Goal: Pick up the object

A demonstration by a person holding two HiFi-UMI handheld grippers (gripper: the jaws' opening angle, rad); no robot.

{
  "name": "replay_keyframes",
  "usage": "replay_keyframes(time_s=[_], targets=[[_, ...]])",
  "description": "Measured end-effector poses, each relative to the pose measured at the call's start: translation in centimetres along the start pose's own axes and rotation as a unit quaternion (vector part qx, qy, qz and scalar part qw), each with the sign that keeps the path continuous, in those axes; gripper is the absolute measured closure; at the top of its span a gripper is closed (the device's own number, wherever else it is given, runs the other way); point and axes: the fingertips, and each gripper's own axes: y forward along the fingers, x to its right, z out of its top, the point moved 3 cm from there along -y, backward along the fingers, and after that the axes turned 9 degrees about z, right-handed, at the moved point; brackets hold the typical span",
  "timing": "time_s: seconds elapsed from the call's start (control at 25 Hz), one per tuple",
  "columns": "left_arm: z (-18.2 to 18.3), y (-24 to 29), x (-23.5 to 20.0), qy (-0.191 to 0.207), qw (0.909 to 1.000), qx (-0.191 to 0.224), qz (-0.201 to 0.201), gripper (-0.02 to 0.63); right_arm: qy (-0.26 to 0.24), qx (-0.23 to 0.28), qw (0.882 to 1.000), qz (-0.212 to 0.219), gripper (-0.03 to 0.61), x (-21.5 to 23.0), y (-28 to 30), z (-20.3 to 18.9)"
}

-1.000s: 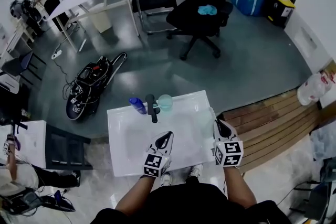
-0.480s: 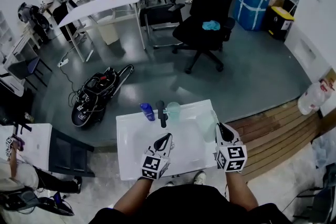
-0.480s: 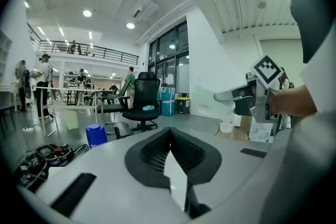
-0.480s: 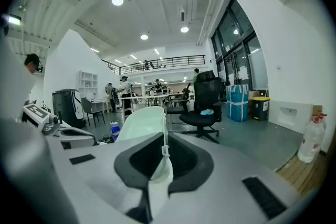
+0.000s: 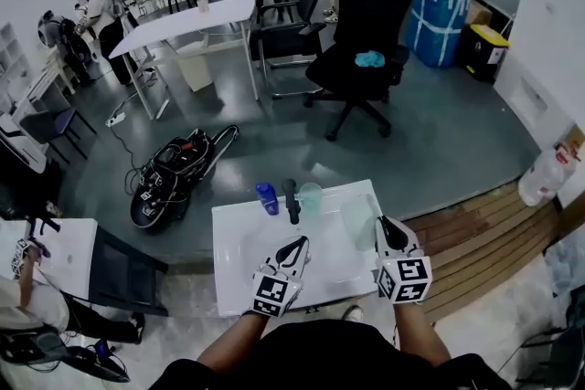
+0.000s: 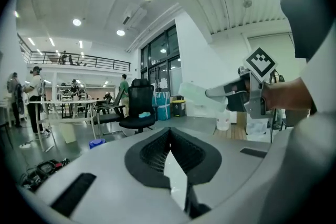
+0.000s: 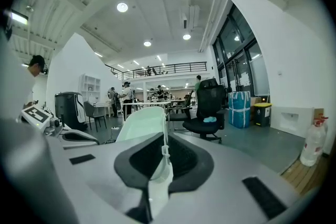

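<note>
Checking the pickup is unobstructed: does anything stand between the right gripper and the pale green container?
Nothing visible does: the right gripper is shut on the rim of the pale green container, with nothing else between its jaws.

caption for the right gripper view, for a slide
Right hand-held gripper clamps a pale green object by its edge.

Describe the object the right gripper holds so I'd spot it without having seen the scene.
Find the white table in front of the person; at its right side the right gripper is shut on a pale green translucent cup. Unlike the green cup, dark stick-shaped thing and blue bottle lined along the far edge, it alone is gripped, apart from that row.
</note>
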Motion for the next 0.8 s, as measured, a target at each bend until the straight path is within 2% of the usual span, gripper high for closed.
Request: replay_keyframes(time_s=[0.28, 0.8], targets=[[1.5, -0.5, 0.6, 0.000, 0.9997, 0.021, -0.014, 0.600, 0.017, 0.009, 1.000, -0.008, 0.545, -0.6, -1.0, 0.3], [1.1, -0.8, 0.0, -0.018, 0.9996, 0.016, -0.013, 0.600, 0.011, 0.012, 1.000, -0.016, 0.546, -1.1, -0.5, 1.0]])
